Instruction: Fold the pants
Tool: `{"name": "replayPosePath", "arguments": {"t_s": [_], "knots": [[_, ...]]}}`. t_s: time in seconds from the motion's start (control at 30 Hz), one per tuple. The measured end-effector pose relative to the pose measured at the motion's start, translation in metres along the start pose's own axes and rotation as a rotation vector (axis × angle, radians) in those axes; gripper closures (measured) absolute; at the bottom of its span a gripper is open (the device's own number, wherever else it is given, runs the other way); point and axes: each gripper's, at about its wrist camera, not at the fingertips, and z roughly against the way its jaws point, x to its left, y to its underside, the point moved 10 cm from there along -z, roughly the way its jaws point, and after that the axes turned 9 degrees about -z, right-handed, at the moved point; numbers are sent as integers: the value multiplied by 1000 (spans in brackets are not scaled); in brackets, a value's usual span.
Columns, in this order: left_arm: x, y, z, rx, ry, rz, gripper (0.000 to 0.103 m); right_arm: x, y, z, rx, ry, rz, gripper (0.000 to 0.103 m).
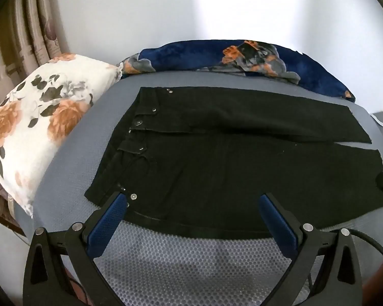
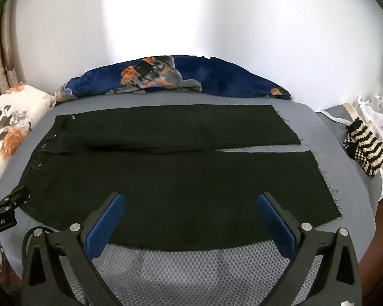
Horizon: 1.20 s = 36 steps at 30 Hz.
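Pants (image 1: 217,153) flat on grey mat (image 1: 178,260); pillow (image 1: 38,117) left, blanket (image 2: 166,76) behind; both tongs (image 1: 191,204) (image 2: 190,204) open, empty.

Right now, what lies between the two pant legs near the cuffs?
Between the legs of the black pants, only a bare strip of grey mattress shows, clearest in the right wrist view.

Black pants (image 1: 217,153) lie flat beyond spread blue fingers (image 1: 107,219).

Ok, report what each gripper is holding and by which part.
Nothing. The left gripper and right gripper are both open over the flat black denim pants, gripping no fabric.
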Motion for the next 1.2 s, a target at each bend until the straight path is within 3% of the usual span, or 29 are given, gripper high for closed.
{"name": "replayPosePath", "arguments": {"t_s": [1.2], "knots": [[-1,-2,-3,-35,1,-14,1,-24,-3,-1,-2,33,-52,1]]}}
